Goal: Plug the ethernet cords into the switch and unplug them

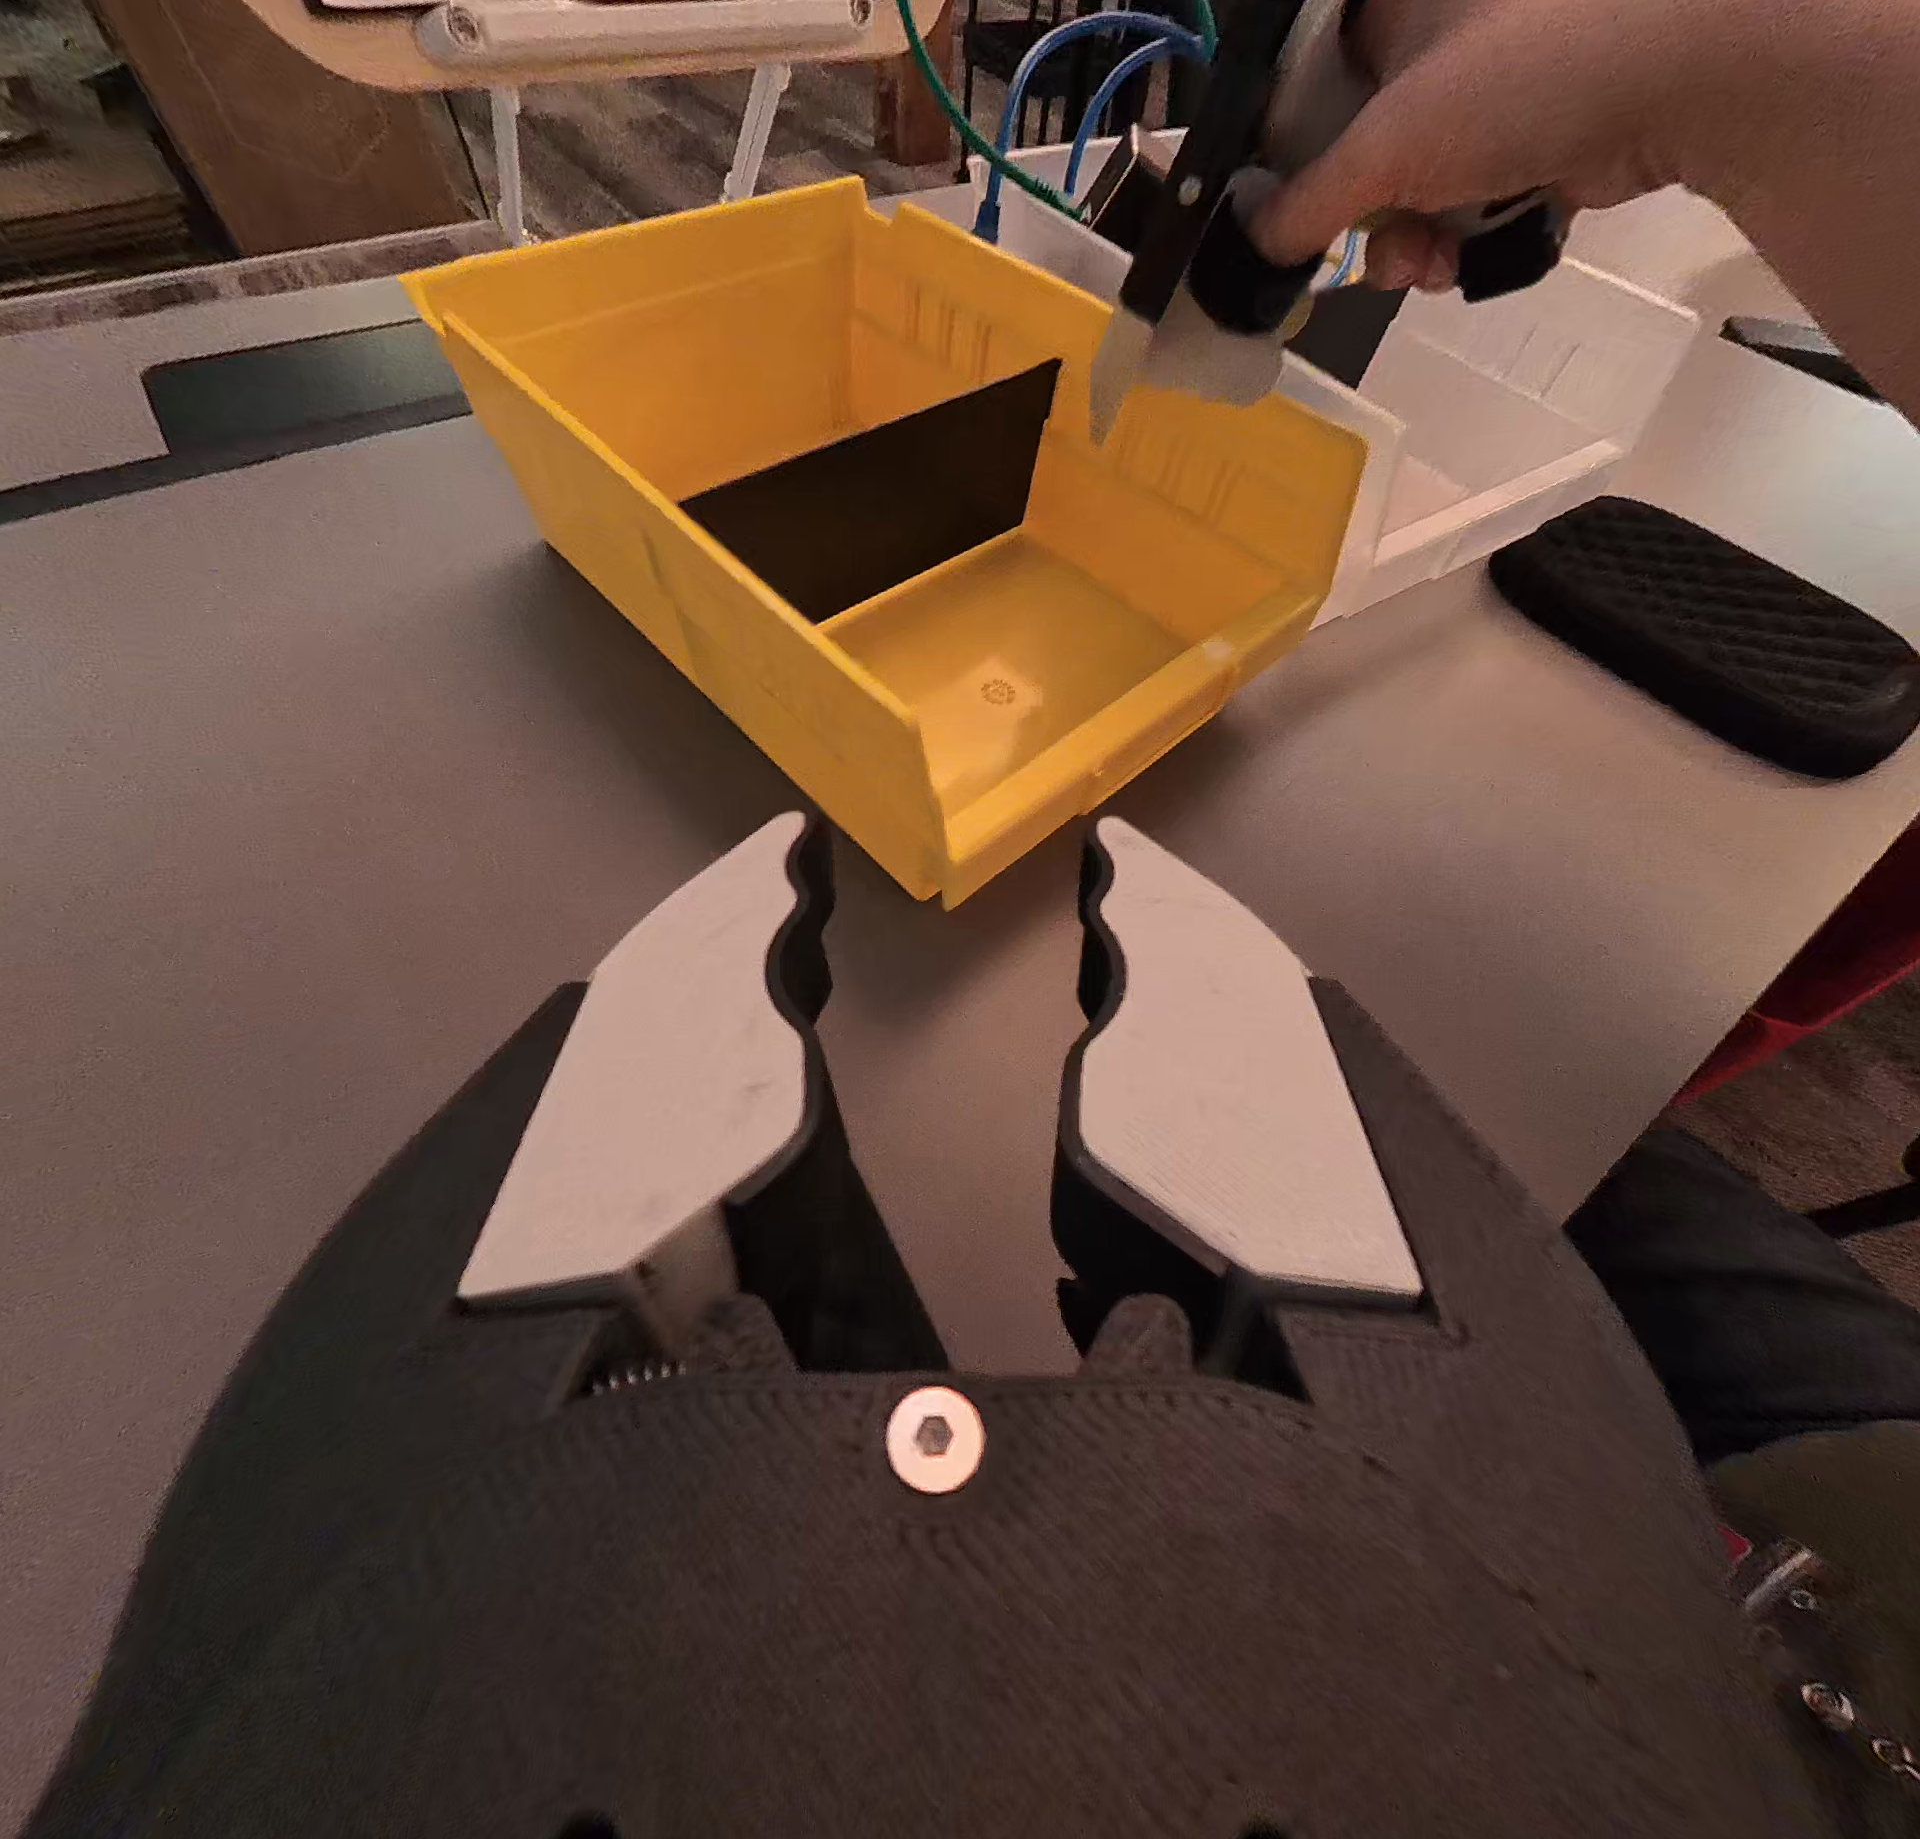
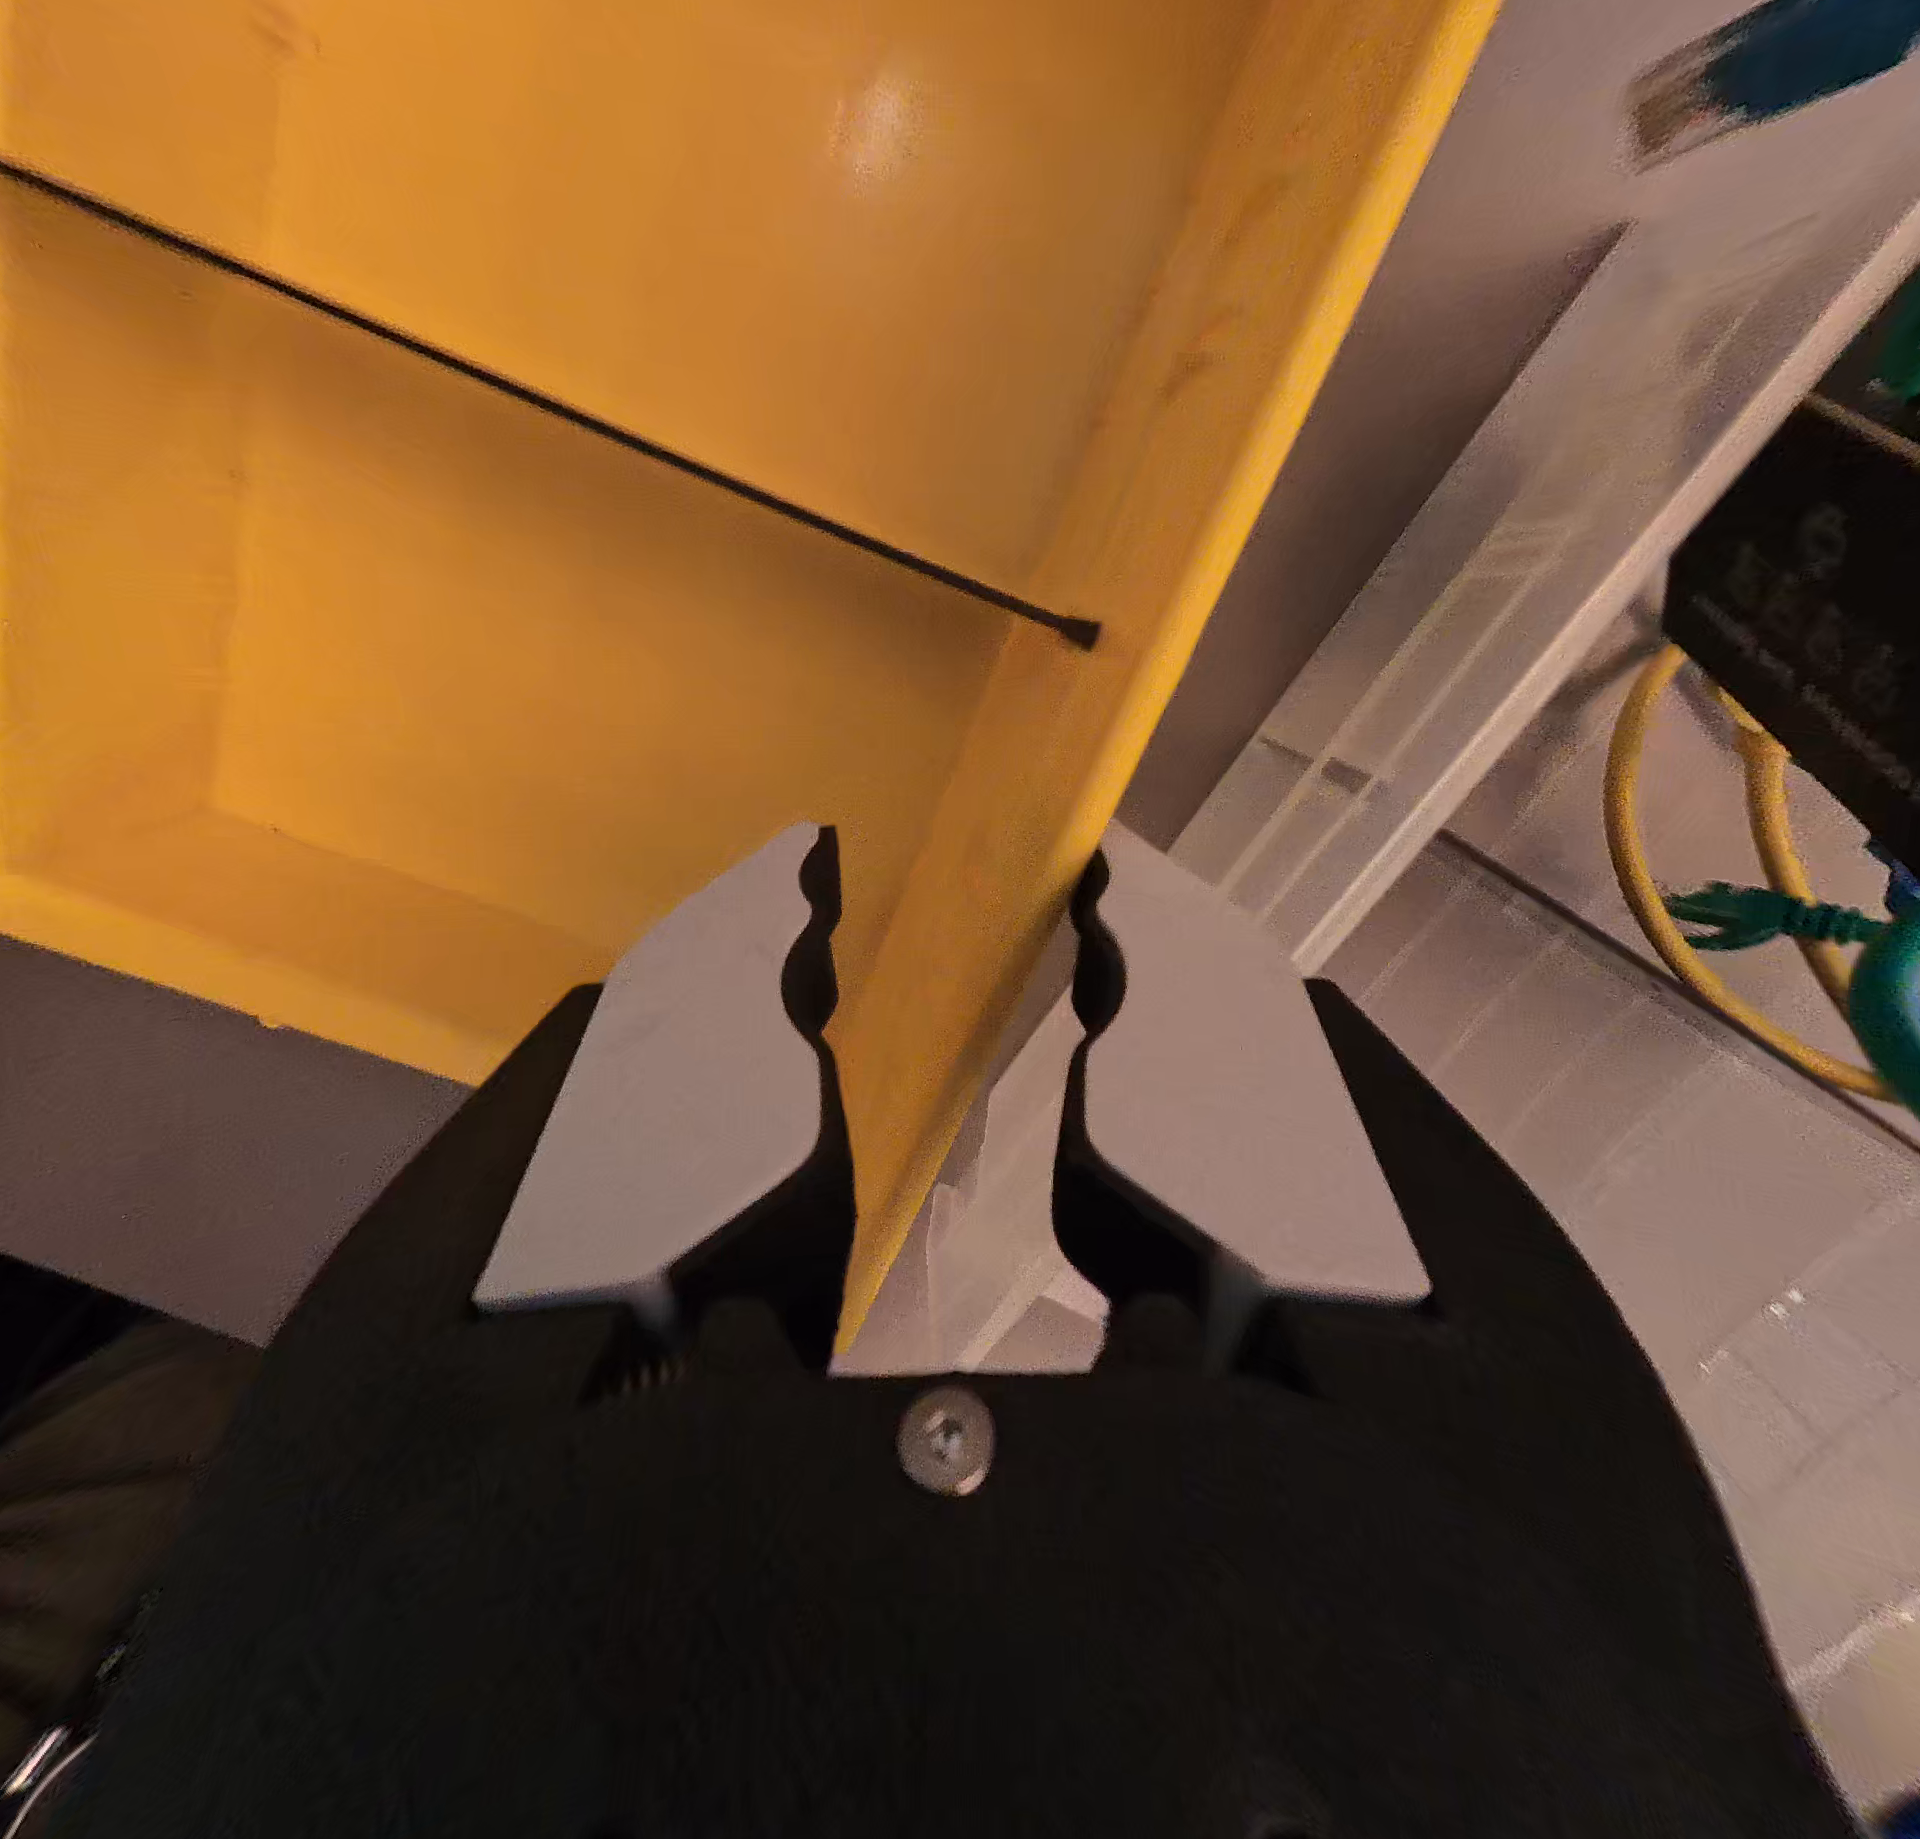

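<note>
So yellow bin [image 1: 790,501] empty except black divider [image 1: 883,490]; white bin [image 2: 1538,1010] holds switch [image 2: 1808,626], cables [image 2: 1662,854]. Left gripper [image 1: 951,859] wide open, empty; right gripper [image 2: 956,859] spread, straddling yellow bin wall.

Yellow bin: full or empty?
Empty. The yellow bin shows bare floor on both sides of its black divider; no cords lie inside.

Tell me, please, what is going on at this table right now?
A person is working with two handheld grippers. The right gripper, open, straddles the side wall of the empty yellow bin, which sits against the white bin. That white bin holds a black switch and yellow, green and blue ethernet cords. The left gripper hovers open over the grey table, holding nothing. No cord is gripped yet.
</note>
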Demonstrator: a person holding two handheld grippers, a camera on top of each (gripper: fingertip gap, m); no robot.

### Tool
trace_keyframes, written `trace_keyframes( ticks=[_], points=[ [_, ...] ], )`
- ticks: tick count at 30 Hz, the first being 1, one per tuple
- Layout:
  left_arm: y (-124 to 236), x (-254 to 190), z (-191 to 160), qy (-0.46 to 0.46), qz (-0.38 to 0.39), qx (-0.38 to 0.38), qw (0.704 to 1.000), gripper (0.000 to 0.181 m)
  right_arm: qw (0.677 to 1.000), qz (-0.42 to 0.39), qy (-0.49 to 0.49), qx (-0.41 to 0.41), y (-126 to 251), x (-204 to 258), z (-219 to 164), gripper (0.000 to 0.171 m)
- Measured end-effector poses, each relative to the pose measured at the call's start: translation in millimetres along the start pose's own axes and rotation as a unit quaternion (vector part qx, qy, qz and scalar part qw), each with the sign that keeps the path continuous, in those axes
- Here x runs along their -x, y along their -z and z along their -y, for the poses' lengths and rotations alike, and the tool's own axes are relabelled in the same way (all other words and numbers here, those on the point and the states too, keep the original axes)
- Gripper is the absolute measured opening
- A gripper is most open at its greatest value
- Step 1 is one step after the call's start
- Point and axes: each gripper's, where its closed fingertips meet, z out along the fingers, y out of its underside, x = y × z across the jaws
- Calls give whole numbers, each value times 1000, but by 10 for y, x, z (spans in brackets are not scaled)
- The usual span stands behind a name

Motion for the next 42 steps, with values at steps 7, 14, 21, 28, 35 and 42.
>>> trace_keyframes(
  ticks=[7,14,21,28,35,42],
  points=[
    [47,-126,103,-9,-7,-14,1000,44,999,9,-33,-37,-115,102,150,21],
    [191,-176,136,-24,2,-12,1000,44,987,103,-109,52,-526,280,-65,19],
    [479,-174,434,-14,23,-68,997,45,988,115,-65,78,-406,431,-77,5],
    [1138,104,1024,86,94,-265,956,57,979,204,-15,19,664,539,168,5],
    [63,-68,782,183,-53,-77,979,88,963,255,-17,-86,2343,-338,-88,5],
    [-1708,-964,794,183,-189,101,960,78,960,160,-158,-164,2483,-2124,-1149,5]
  ],
)
